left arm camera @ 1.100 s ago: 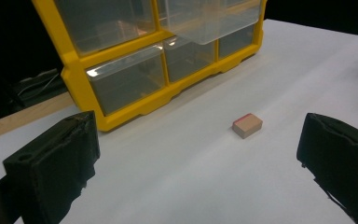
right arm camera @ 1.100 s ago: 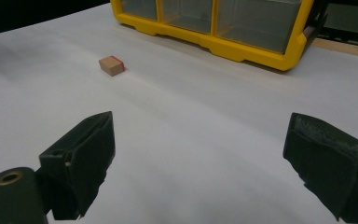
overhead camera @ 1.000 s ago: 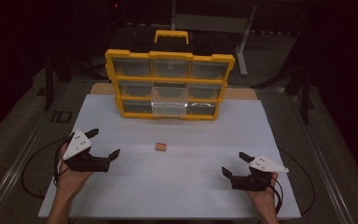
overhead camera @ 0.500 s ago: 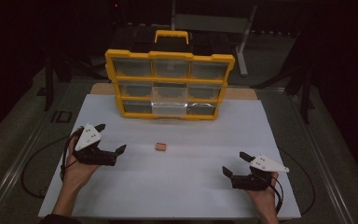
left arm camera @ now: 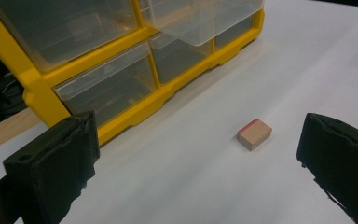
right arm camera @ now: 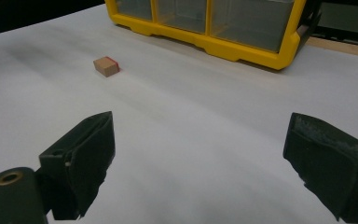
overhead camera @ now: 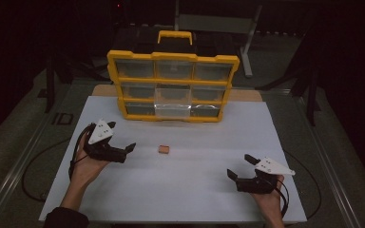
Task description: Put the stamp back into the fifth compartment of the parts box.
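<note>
A small wooden block (overhead camera: 163, 149) with one red end lies flat on the white table (overhead camera: 190, 190), in front of the yellow drawer organizer (overhead camera: 173, 86) and well apart from it. In the high view its long axis runs left to right. The left gripper (overhead camera: 122, 143) is near the block, jaws wide apart, pointing toward it. The right gripper (overhead camera: 240, 167), farther off, is also wide and holds nothing.
</note>
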{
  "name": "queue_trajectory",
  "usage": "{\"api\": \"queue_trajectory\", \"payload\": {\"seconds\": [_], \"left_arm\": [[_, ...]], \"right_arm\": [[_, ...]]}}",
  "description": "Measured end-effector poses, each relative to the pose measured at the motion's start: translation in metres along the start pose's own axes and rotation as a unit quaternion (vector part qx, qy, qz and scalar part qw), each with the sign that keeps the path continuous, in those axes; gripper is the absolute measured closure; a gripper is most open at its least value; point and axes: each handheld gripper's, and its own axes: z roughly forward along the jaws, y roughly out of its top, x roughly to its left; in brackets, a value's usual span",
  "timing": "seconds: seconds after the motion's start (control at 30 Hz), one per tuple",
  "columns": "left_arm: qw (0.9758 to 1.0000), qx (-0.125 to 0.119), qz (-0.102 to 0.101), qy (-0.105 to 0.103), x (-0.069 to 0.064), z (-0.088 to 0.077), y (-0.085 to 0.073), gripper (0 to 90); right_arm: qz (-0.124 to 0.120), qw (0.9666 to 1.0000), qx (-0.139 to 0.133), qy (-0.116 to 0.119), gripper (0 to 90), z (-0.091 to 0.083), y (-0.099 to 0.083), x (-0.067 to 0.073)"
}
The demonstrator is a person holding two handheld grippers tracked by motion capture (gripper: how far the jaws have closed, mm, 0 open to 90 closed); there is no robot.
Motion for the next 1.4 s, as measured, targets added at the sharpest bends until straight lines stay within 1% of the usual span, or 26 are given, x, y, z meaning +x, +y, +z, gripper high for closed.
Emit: {"api": "queue_trajectory", "payload": {"seconds": [0.17,0.27,0.3,0.37,0.43,0.47,0.5,0.53,0.67,0.73,0.77,0.8,0.9,0.93,1.0,1.13,1.23,1.27,1.4], "left_arm": [[0.9999,0.010,0.001,-0.007,0.001,0.010,0.006,0.0],[0.9996,0.024,0.009,-0.010,0.003,0.017,0.009,0.0],[0.9996,0.024,0.009,-0.010,0.003,0.017,0.009,0.0],[0.9993,0.033,0.014,-0.014,0.003,0.020,0.011,0.0],[0.9991,0.037,0.014,-0.018,0.003,0.024,0.013,0.0],[0.9985,0.047,0.018,-0.020,0.003,0.028,0.015,0.0],[0.9985,0.047,0.018,-0.020,0.003,0.028,0.015,0.1],[0.9981,0.052,0.023,-0.022,0.004,0.030,0.016,0.1],[0.9977,0.057,0.026,-0.025,0.005,0.035,0.020,0.1],[0.9970,0.063,0.036,-0.026,0.006,0.040,0.022,0.1],[0.9970,0.063,0.036,-0.026,0.006,0.040,0.022,0.1],[0.9967,0.065,0.039,-0.028,0.006,0.043,0.022,0.1],[0.9963,0.069,0.039,-0.031,0.007,0.047,0.023,0.1],[0.9964,0.069,0.035,-0.032,0.007,0.049,0.023,0.0],[0.9962,0.072,0.035,-0.035,0.008,0.052,0.024,0.0],[0.9950,0.082,0.040,-0.041,0.008,0.061,0.027,0.1],[0.9946,0.085,0.042,-0.044,0.006,0.065,0.027,0.1],[0.9936,0.092,0.045,-0.047,0.005,0.070,0.028,0.0],[0.9921,0.102,0.049,-0.053,0.003,0.079,0.029,0.1]], "right_arm": [[0.001,1.0000,0.000,-0.001,8.8,0.000,0.000,0.000],[0.002,1.0000,0.000,0.000,8.8,0.000,0.000,-0.001],[0.002,1.0000,0.000,0.000,8.8,0.000,0.000,-0.001],[0.002,1.0000,0.001,0.000,8.8,0.000,0.000,-0.001],[0.001,1.0000,0.001,0.000,8.8,0.000,0.000,-0.001],[0.001,1.0000,0.002,0.001,8.8,0.000,0.000,-0.001],[0.001,1.0000,0.002,0.001,8.8,0.000,0.000,0.000],[0.001,1.0000,0.002,0.001,8.8,0.000,0.000,0.000],[0.001,1.0000,0.002,0.000,8.8,0.000,0.000,-0.001],[0.001,1.0000,0.002,0.000,8.8,0.000,0.000,-0.001],[0.001,1.0000,0.002,0.000,8.8,0.000,0.000,-0.001],[0.001,1.0000,0.001,0.000,8.8,0.000,0.000,-0.001],[0.001,1.0000,0.002,0.000,8.8,0.000,0.000,-0.001],[0.001,1.0000,0.002,0.001,8.8,0.000,0.000,-0.001],[0.002,1.0000,0.001,0.001,8.8,0.000,0.000,-0.001],[0.002,1.0000,0.002,0.001,8.8,0.000,-0.001,-0.002],[0.001,1.0000,0.003,0.001,8.8,0.000,-0.001,-0.002],[0.001,1.0000,0.003,0.001,8.8,0.000,-0.001,-0.002],[0.001,1.0000,0.003,0.001,8.8,0.000,-0.001,-0.002]]}}
